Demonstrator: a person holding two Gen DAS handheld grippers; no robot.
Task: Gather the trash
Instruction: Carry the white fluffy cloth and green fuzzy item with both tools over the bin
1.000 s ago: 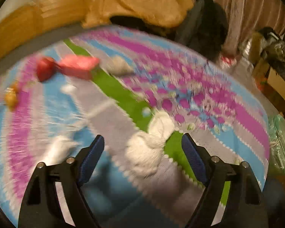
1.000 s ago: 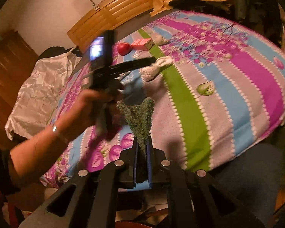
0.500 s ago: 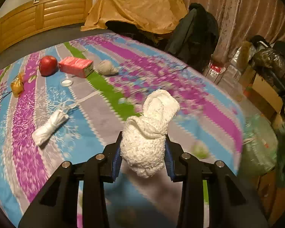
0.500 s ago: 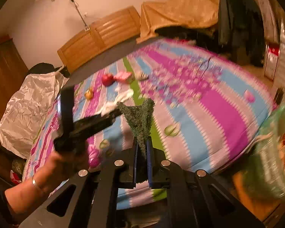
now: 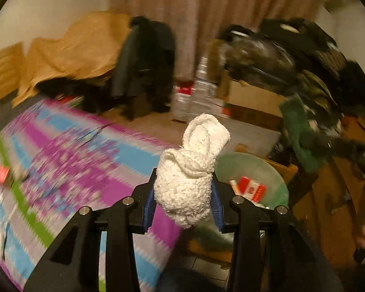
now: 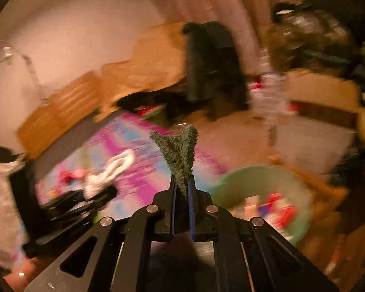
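Striped bedspread [image 5: 68, 160], green bin [image 5: 267, 177] beside, cluttered curtained room

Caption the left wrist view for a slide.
Left tool grips a white knitted bundle beside the striped bedspread, with the green trash bag just ahead.

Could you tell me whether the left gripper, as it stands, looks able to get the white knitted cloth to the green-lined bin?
Probably yes: the left gripper grips the white knitted cloth, and the green-lined bin gapes just beyond, unobstructed.
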